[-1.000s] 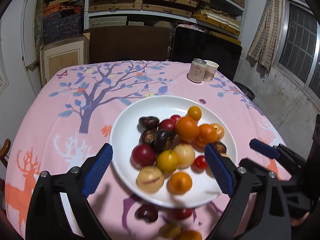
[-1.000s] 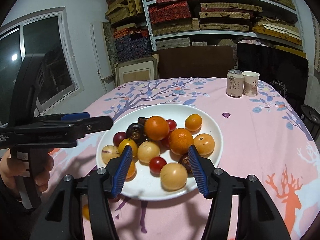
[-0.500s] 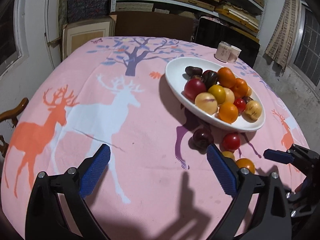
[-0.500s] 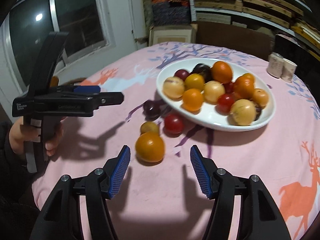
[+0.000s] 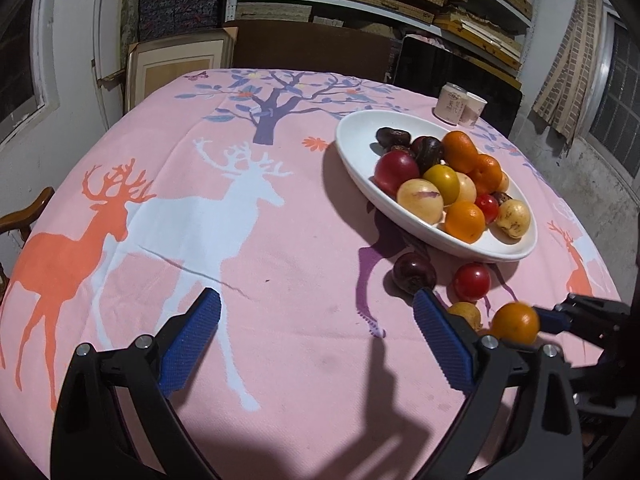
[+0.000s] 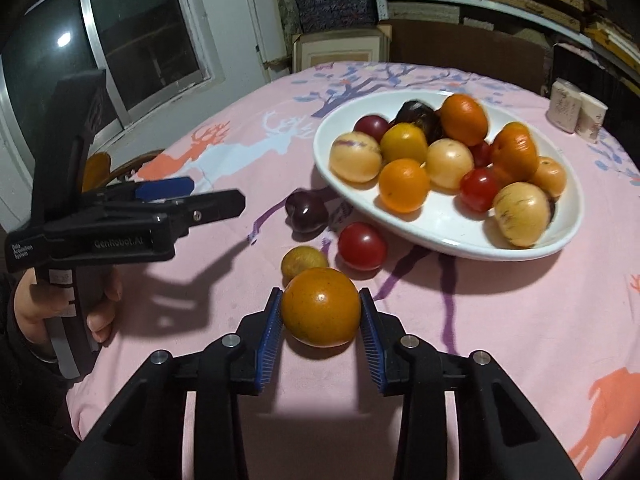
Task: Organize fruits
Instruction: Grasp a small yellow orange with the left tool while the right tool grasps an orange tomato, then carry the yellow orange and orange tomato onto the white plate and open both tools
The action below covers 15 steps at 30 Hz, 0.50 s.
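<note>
Closing, right hand-held gripper (image 6: 320, 314) now clamps round glossy orange (image 6: 320, 306); left (image 5: 316, 344) gapes.

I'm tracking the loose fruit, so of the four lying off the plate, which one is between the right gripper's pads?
The round orange fruit, nearest the camera; the right gripper has just closed on it.

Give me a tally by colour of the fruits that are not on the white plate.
Orange fruit: 1
Red fruit: 1
Dark purple fruit: 1
Yellow fruit: 1
Total: 4
</note>
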Each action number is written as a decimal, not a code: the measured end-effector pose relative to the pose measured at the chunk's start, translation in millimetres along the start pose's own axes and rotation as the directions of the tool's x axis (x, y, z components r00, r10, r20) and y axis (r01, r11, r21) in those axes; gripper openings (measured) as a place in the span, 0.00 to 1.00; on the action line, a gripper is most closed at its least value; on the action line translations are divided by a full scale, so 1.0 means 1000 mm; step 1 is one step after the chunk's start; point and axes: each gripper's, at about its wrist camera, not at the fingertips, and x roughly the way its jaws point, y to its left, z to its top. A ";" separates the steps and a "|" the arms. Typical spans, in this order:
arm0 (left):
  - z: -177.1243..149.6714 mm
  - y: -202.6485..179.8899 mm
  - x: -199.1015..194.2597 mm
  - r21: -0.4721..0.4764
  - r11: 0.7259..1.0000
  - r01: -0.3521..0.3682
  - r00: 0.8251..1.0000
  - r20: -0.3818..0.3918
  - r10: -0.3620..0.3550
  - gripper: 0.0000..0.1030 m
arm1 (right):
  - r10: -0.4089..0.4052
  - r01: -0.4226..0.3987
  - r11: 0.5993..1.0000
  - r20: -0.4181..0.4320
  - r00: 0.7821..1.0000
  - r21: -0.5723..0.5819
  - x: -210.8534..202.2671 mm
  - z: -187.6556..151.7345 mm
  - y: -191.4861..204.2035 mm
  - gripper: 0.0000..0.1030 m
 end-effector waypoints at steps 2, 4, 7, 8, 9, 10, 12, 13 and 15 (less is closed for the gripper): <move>-0.001 -0.010 -0.003 0.043 0.999 0.008 1.000 0.007 -0.008 0.92 | -0.027 0.025 0.999 0.049 0.998 0.027 -0.015 -0.004 -0.009 0.37; -0.004 -0.027 -0.006 0.104 0.994 0.022 1.000 0.006 -0.022 0.92 | -0.069 0.062 0.995 0.087 0.994 0.074 -0.027 -0.010 -0.023 0.37; -0.010 -0.054 -0.004 0.185 0.982 0.030 0.999 -0.018 -0.027 0.92 | -0.134 0.116 0.982 0.113 0.985 0.151 -0.042 -0.018 -0.048 0.37; -0.011 -0.063 -0.004 0.206 0.978 0.035 0.999 -0.023 -0.031 0.92 | -0.149 0.128 0.977 0.120 0.982 0.168 -0.045 -0.020 -0.053 0.37; -0.012 -0.070 -0.003 0.219 0.975 0.036 0.999 -0.025 -0.031 0.92 | -0.163 0.138 0.973 0.126 0.979 0.185 -0.048 -0.022 -0.059 0.37; -0.012 -0.076 -0.002 0.231 0.972 0.032 0.999 -0.028 -0.026 0.92 | -0.170 0.141 0.969 0.132 0.977 0.202 -0.051 -0.024 -0.063 0.37; -0.011 -0.085 0.005 0.236 0.971 0.028 0.999 -0.048 -0.017 0.90 | -0.168 0.136 0.968 0.141 0.976 0.210 -0.052 -0.025 -0.066 0.37; -0.011 -0.088 0.009 0.230 0.973 0.033 0.998 -0.063 -0.019 0.84 | -0.170 0.139 0.970 0.145 0.975 0.201 -0.053 -0.025 -0.064 0.37; -0.012 -0.092 0.018 0.221 0.974 0.047 0.995 -0.100 -0.025 0.75 | -0.172 0.143 0.973 0.156 0.973 0.180 -0.054 -0.023 -0.061 0.37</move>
